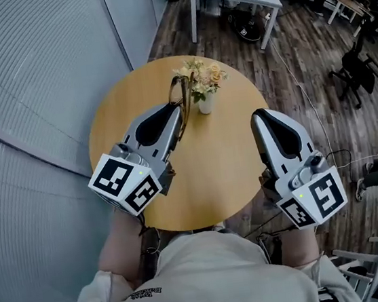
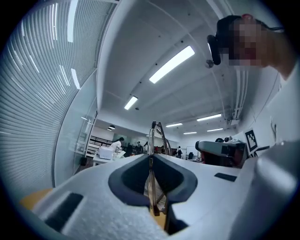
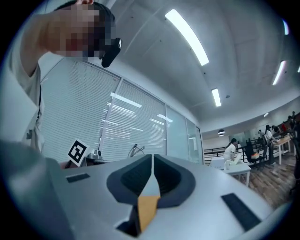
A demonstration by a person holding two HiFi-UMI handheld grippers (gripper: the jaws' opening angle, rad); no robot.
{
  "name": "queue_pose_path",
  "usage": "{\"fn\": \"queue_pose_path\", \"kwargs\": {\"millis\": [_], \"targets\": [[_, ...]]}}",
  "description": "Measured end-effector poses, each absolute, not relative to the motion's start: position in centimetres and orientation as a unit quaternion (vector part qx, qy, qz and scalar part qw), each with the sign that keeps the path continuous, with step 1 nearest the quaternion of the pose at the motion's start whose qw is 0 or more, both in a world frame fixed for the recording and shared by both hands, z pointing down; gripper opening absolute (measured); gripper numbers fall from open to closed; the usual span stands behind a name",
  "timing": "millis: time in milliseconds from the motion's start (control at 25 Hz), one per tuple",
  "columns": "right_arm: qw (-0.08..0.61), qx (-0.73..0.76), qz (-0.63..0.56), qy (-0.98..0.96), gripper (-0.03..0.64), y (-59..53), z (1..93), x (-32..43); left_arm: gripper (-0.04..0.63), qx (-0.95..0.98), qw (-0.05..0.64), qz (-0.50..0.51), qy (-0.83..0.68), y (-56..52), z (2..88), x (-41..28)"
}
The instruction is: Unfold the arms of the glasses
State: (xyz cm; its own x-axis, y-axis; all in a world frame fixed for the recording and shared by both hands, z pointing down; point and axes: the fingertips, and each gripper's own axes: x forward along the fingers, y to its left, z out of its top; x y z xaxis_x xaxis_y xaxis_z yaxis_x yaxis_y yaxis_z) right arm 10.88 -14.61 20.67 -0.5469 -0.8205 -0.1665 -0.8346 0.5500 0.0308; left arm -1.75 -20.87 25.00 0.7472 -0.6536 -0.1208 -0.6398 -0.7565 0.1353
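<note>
The round wooden table is carrying a small flower vase. The left gripper is pointing toward the vase and clamping the glasses edge-up just beside the flowers. The right gripper is hovering over the table's right side, jaws pressed together on nothing.

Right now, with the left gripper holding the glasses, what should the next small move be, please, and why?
Probably swing the right gripper toward the glasses and part its jaws. Those jaws are shut on nothing, off to the side, while the left gripper clamps the glasses, so unfolding an arm needs a second grip.
</note>
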Motion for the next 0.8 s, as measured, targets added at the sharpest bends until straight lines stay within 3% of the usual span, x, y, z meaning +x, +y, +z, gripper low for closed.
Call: {"fn": "queue_pose_path", "kwargs": {"millis": [360, 800], "targets": [[0.063, -0.452, 0.07, 0.887, 0.035, -11.3, 18.7, 9.9, 0.041, 0.915, 0.04, -0.112, -0.387, -17.8, 22.8, -4.9], [0.032, -0.45, -0.01, 0.892, 0.035, -11.9, 23.8, 10.1, 0.041, 0.902, 0.068, -0.091, -0.416, -17.0, 26.5, -6.6]]}}
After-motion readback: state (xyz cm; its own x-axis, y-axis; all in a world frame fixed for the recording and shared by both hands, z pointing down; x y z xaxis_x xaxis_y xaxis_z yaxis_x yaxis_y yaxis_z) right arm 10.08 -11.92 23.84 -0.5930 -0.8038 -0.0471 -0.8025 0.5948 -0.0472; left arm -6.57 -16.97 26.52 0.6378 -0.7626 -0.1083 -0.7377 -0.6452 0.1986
